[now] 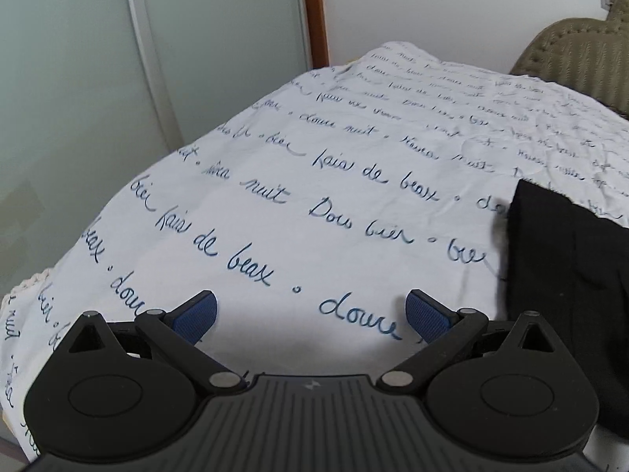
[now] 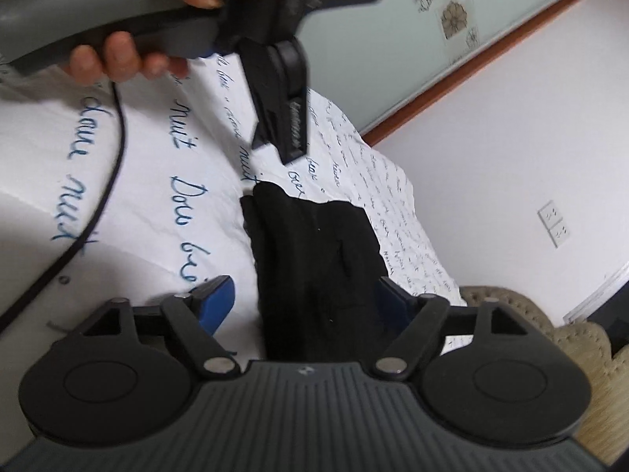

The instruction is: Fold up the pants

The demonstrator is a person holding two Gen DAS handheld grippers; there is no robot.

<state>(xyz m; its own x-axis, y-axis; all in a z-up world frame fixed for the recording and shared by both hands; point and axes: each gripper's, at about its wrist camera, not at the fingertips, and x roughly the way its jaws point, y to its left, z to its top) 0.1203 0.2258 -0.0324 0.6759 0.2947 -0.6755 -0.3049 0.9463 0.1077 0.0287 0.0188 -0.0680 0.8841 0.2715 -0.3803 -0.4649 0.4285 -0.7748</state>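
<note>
A: In the left wrist view, what sits nearest?

B: The left gripper (image 1: 311, 316), jaws wide, nothing between them, over the white bed sheet (image 1: 275, 196) with blue script. The black pants (image 1: 566, 275) lie at the right edge of the frame, cut off by it.

A: And farther back?

B: A frosted glass door (image 1: 157, 59) at upper left with a wooden frame (image 1: 316, 11) beside it, white wall, and a beige quilted cushion (image 1: 570, 47) at upper right, partly out of frame.

A: The right wrist view?

B: The right gripper (image 2: 310, 301) stands wide open, the pants (image 2: 314, 259) lying between its blue pads, which do not press on the cloth. The right pad is dark and hard to make out against the cloth.

A: Anything in the way?

B: Above the pants hangs the left gripper (image 2: 281, 145), seen edge-on and blurred, held by a hand (image 2: 118, 55) at upper left. A black cable (image 2: 106, 192) trails down the left side. A wall socket (image 2: 554, 222) shows far right.
</note>
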